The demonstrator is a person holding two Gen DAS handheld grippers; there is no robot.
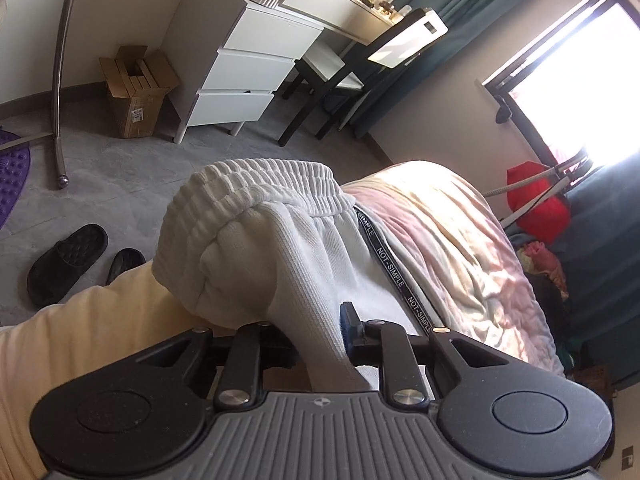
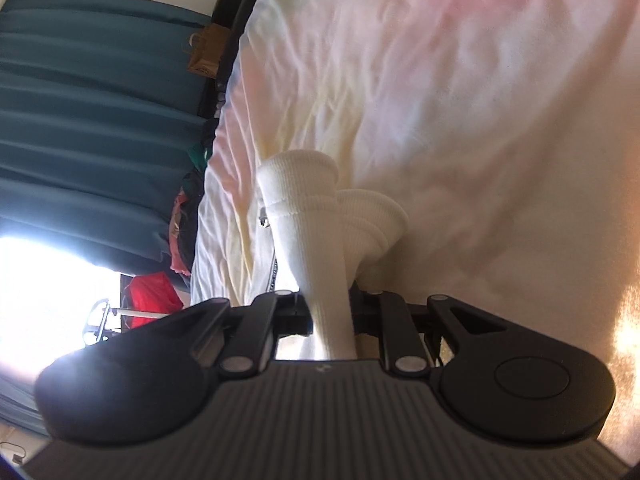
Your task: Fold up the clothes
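My left claw (image 1: 320,340) is clenched on a fold of the white sweatpants (image 1: 280,248), the ribbed cloth pinched between its fingers and bunched up right in front of the lens. The elastic waistband (image 1: 260,184) arches over the top of the bundle, and a dark drawstring (image 1: 390,268) printed NOT-SIMPLE trails down its right side. The pants sit at the edge of the bed (image 1: 452,240), on the pastel pink-and-yellow bedspread.

My right claw (image 2: 331,312) is likewise grasping the sweatpants (image 2: 320,240), a narrow column of white knit squeezed between its fingers, with the ribbed cuffs (image 2: 300,184) flaring out just beyond, against the bedspread (image 2: 460,100).

Past the bed on the floor lie a pair of black slippers (image 1: 68,264) (one half hidden behind the cloth), an open cardboard box (image 1: 136,92) and a white drawer unit (image 1: 244,72). Teal curtains (image 2: 92,120) hang beside a bright window (image 1: 584,92).
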